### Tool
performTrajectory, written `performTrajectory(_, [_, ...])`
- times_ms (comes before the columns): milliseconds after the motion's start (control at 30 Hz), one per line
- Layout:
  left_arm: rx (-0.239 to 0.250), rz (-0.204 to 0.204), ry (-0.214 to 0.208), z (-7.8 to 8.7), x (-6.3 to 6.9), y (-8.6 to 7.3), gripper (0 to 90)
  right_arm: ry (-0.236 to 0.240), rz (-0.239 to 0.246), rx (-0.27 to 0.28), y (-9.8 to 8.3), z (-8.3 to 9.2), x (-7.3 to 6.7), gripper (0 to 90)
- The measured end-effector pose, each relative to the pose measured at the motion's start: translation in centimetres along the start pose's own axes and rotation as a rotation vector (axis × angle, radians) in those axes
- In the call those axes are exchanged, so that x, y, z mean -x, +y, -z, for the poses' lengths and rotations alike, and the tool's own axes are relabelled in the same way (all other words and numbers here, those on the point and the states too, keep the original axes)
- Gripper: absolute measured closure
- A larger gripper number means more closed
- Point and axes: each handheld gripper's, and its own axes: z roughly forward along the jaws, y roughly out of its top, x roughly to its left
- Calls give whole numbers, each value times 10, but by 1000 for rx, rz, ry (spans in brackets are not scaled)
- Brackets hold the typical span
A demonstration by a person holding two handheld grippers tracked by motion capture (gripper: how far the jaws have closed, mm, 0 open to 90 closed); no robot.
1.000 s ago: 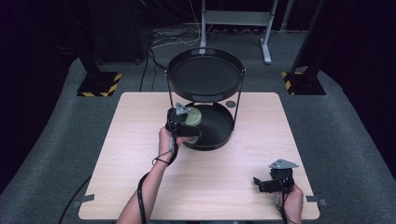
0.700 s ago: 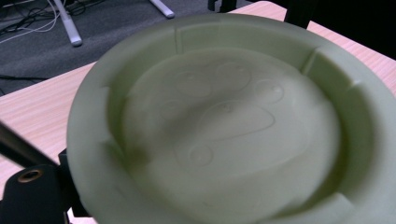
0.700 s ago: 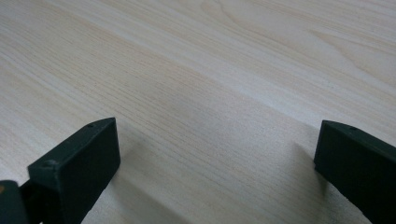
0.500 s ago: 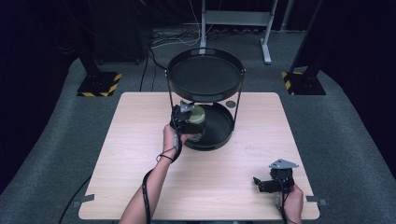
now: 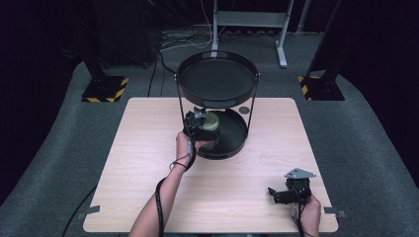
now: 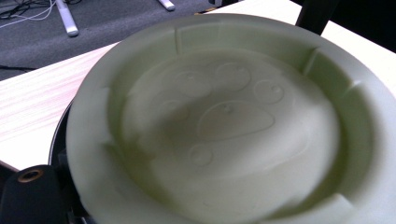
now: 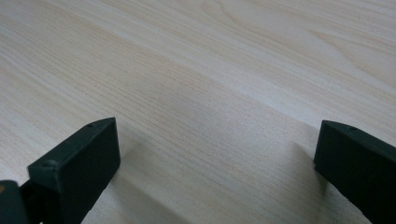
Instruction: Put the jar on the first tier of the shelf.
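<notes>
The left gripper (image 5: 200,126) had a pale green bowl (image 5: 211,122) clamped by its rim at the middle of the high view, tilted over the lower tray (image 5: 236,139) of the black two-tier stand, probably so it could slide in under the upper tray (image 5: 217,79). Both trays looked empty otherwise, and so did the bowl (image 6: 224,126) in the left gripper view. The right gripper (image 5: 282,193) sat idle at the lower right on the table (image 5: 143,148), jaws wide apart over bare wood.

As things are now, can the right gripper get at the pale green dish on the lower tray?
Probably not without moving. The right gripper rests open near the table's front right corner, far from the pale green dish. The left gripper already holds that dish at the lower tray, between the stand's posts.
</notes>
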Motion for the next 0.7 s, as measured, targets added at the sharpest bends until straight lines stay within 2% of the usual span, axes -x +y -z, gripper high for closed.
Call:
performTrajectory(167, [-9, -9, 5, -6, 1, 2, 115, 0, 0, 0, 0, 0, 0, 0])
performTrajectory(267, [6, 13, -2, -11, 4, 2, 115, 1, 0, 0, 0, 0, 0, 0])
performTrajectory(300, [-7, -1, 3, -11, 4, 3, 115, 1, 0, 0, 0, 0, 0, 0])
performTrajectory(367, [-16, 8, 2, -13, 6, 3, 115, 1, 0, 0, 0, 0, 0, 0])
performTrajectory(400, [-19, -11, -6, -14, 5, 3, 115, 1, 1, 0, 0, 0, 0, 0])
performTrajectory(700, [-25, -9, 0, -24, 9, 3, 115, 2, 2, 0, 0, 0, 0, 0])
